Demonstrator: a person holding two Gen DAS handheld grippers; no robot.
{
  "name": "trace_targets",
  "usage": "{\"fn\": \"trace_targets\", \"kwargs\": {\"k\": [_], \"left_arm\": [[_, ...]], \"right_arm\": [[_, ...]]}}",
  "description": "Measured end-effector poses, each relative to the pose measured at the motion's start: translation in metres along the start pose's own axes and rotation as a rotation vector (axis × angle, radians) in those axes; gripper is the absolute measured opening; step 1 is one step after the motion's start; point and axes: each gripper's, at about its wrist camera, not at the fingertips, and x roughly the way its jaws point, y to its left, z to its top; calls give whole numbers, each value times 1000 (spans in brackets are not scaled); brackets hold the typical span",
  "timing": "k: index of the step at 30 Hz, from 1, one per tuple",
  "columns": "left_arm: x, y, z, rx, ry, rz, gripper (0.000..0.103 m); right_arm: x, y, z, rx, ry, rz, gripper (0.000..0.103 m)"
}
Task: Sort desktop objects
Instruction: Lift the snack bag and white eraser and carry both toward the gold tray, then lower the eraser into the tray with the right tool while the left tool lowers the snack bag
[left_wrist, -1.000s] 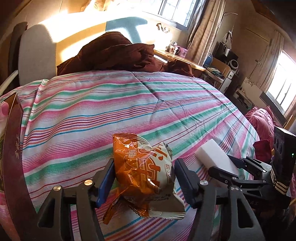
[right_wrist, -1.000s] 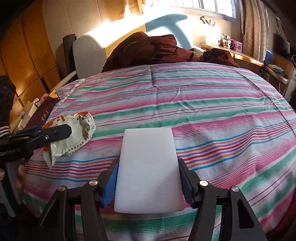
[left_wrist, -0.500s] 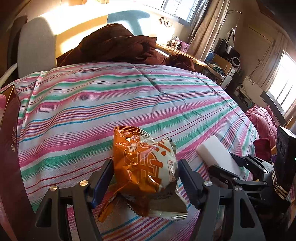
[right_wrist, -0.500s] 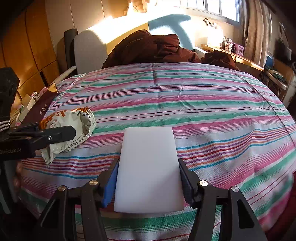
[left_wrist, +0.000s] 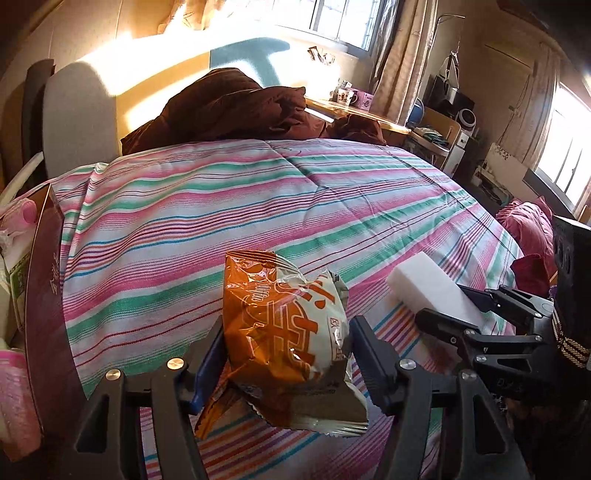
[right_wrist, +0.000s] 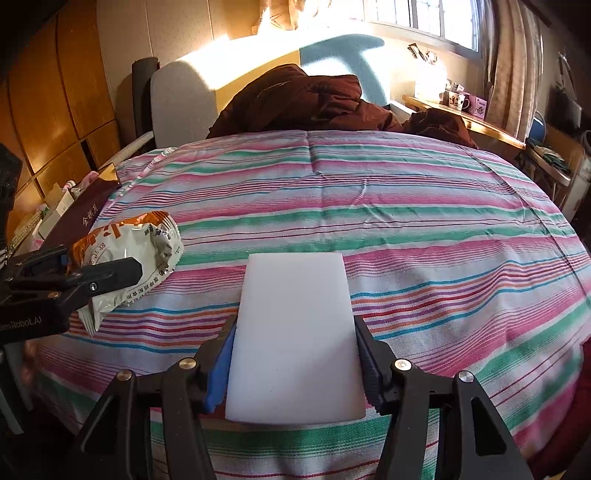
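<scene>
Holding two items at once, one per hand, over a bed. Snack packet, orange and white, crinkled foil, sits between the left tongs; both pads touch its sides and the jaws are closing on it. Its lower end hangs in front of the bedspread, so it looks lifted, though its far end may brush the cloth; cannot tell for sure. White foam block, flat and rectangular, is between the right tongs, pads pressed on both long edges, jaws closing a little more; the block juts forward over the striped cover near the bed's front edge. From the left view the same block shows off to the right, well apart from the packet.

Step, as I judge it: both things gripped, mid-carry, drop places not yet reached. No bin or tray visible. A dark red box stands at the left edge of the bed, just beyond the packet; clutter past it is too small to read. A brown quilt is heaped at the far end.

Next move calls for: pick a spot per item, keep the squeeze light on the packet (it crumples and slips) and even on the foam (it gives), lower until flat, then let go.
</scene>
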Motion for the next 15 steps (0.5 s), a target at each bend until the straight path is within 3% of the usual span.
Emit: {"fn": "trace_targets", "kwargs": {"k": [10,15], "left_arm": [[-62,22,-7,-27,-116,33,66],[-105,60,-13,-94,-191,109,66]], "right_arm": [[-8,34,14,-12,-42,88,59],[-7,75,35,-45,-59,209,59]]}}
